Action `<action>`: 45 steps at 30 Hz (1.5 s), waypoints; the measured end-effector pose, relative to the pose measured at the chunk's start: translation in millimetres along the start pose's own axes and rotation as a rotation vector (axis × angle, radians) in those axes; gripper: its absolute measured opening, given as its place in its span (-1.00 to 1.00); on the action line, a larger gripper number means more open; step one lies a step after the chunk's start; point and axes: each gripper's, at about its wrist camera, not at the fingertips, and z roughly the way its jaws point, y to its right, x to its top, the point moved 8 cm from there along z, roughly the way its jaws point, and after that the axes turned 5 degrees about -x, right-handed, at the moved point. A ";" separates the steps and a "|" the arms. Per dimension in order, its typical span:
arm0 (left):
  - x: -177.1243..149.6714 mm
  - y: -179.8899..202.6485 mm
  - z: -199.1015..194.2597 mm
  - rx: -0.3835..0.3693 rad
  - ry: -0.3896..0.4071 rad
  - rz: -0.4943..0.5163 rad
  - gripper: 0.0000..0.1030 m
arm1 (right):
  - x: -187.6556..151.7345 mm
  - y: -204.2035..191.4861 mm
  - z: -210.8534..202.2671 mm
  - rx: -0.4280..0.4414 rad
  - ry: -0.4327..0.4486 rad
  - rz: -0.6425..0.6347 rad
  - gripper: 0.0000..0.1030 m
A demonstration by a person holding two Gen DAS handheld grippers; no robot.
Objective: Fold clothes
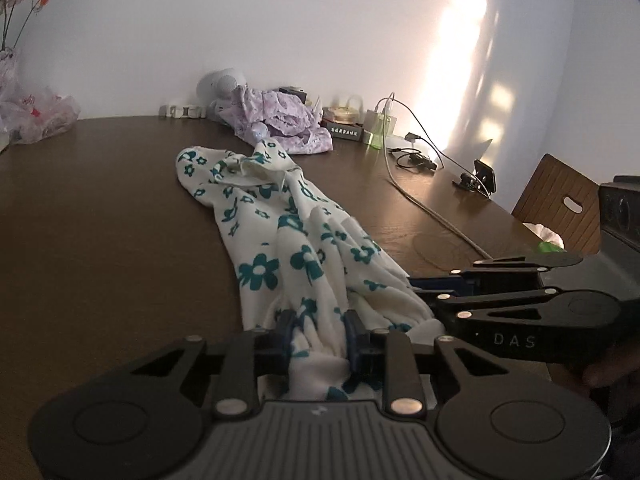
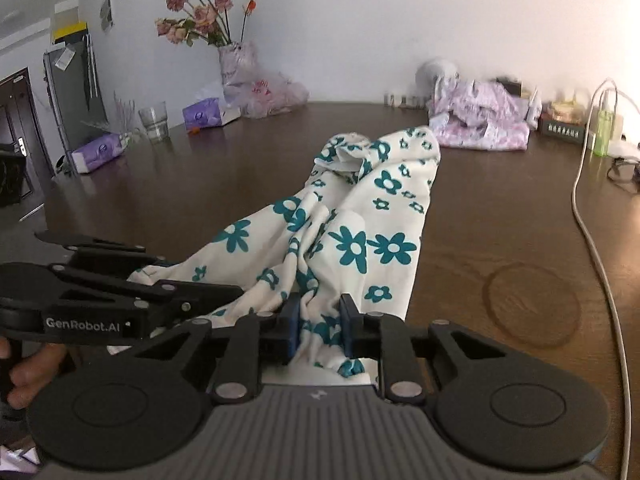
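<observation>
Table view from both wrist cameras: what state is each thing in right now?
White garment with teal flowers: bunched, near end lifted, far end on the brown wooden table.
Left gripper: jaws shut on the garment's near edge.
Right gripper: jaws shut on the same edge, beside the left.
Lilac floral garment: crumpled, unfolded, by the wall.
Clear drinking glass: upright, looks empty.
White cable: loose across the table.

The right gripper [image 2: 317, 326] is pinching a bunched edge of the white garment with teal flowers [image 2: 360, 216] between its jaws. The left gripper [image 2: 160, 280] is gripping the same edge just beside it, while the cloth is trailing across the dark table [image 2: 200, 168].
</observation>
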 end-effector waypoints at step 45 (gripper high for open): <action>-92.4 90.7 -25.4 -0.146 -0.006 1.001 0.61 | -20.1 -28.7 -44.5 0.172 0.000 -0.145 -0.56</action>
